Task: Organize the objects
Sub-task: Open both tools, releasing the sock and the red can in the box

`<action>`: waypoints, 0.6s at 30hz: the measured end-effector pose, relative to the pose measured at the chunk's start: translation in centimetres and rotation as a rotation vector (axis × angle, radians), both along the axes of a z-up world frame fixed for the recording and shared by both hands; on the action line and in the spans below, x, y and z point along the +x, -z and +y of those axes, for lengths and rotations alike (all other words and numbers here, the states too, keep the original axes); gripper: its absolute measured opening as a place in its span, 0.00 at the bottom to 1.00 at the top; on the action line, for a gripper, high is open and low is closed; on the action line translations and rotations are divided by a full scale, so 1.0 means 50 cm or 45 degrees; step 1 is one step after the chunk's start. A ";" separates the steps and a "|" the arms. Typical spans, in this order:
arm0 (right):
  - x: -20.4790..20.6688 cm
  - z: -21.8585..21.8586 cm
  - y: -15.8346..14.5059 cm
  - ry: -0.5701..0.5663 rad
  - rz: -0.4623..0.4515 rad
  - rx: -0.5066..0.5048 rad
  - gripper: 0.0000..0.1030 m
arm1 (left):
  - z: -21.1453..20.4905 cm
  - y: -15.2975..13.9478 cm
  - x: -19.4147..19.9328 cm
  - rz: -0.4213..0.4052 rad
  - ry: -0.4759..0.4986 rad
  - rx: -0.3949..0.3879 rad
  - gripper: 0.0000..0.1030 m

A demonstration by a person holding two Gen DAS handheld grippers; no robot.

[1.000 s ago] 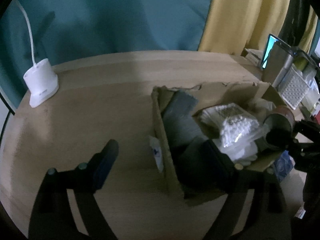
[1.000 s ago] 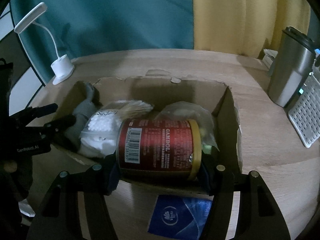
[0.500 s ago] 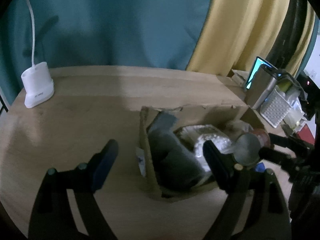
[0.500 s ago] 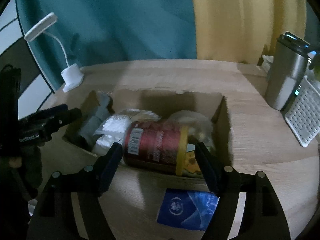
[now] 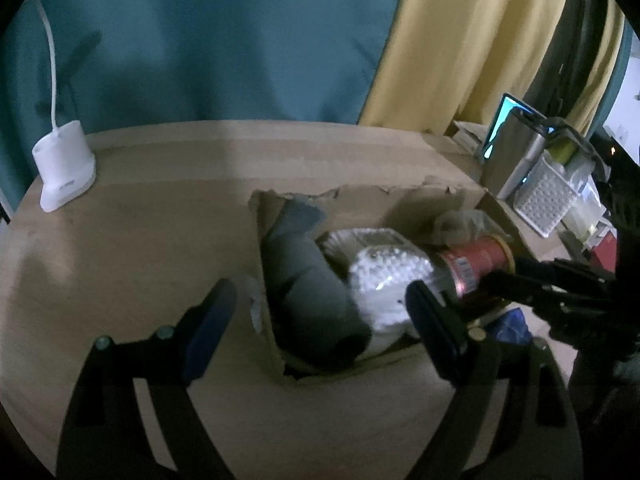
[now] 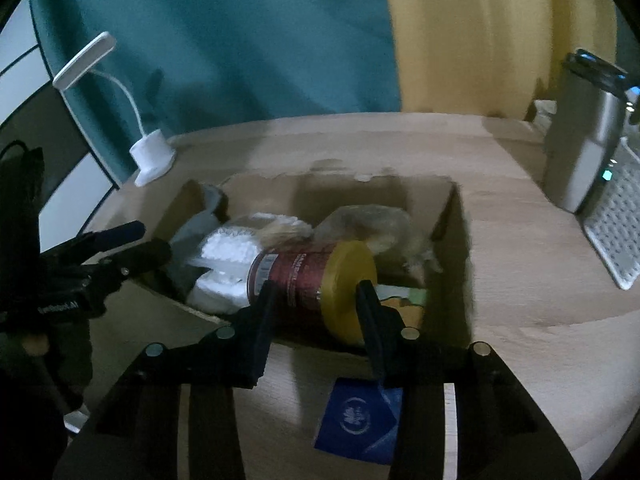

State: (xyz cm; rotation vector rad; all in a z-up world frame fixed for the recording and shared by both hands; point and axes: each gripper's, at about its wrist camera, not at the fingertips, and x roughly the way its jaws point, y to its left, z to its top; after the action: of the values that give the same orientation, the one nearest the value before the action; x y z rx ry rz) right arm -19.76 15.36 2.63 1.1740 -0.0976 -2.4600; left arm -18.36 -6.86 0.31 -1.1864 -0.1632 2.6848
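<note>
Plain from the right wrist: red can point(image 6: 304, 280) on its side inside the cardboard box point(image 6: 456, 232), yellow lid toward the right wall. Blue packet point(image 6: 360, 420) flat on the tabletop point(image 6: 520, 280), just outside the near wall. Clearer from the left wrist: grey roll point(image 5: 308, 288) filling the box's left end, white beaded bag point(image 5: 388, 276) between roll and can.

Right fingers point(image 6: 260, 320) drawn close together, gripping nothing, at the box's near edge just before the can; contact unclear. Left fingers point(image 5: 208, 320) spread wide and empty, straddling the box's left corner.

Lamp base point(image 5: 62, 164) far left. Steel tumbler point(image 6: 580, 152) and white perforated basket point(image 6: 616, 232) at right. Bare tabletop left of and behind the box. Torn rim along the far wall.
</note>
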 end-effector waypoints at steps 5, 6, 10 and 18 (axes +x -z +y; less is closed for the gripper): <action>-0.007 -0.009 0.010 -0.013 -0.006 -0.002 0.41 | 0.000 0.001 0.000 -0.004 0.007 -0.007 0.85; -0.008 -0.008 0.012 -0.015 -0.009 -0.003 0.42 | 0.002 0.001 0.000 -0.003 0.010 -0.008 0.85; -0.010 -0.009 0.019 -0.015 -0.017 0.000 0.43 | 0.005 -0.002 0.005 0.004 0.022 -0.003 0.85; -0.004 -0.009 0.016 0.002 -0.008 0.011 0.52 | 0.011 -0.015 0.017 0.029 0.028 0.011 0.85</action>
State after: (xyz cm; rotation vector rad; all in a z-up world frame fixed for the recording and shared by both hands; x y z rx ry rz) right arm -19.94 14.89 1.85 1.1856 -0.0899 -2.4609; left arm -17.50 -6.30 1.05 -1.1475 -0.1568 2.6749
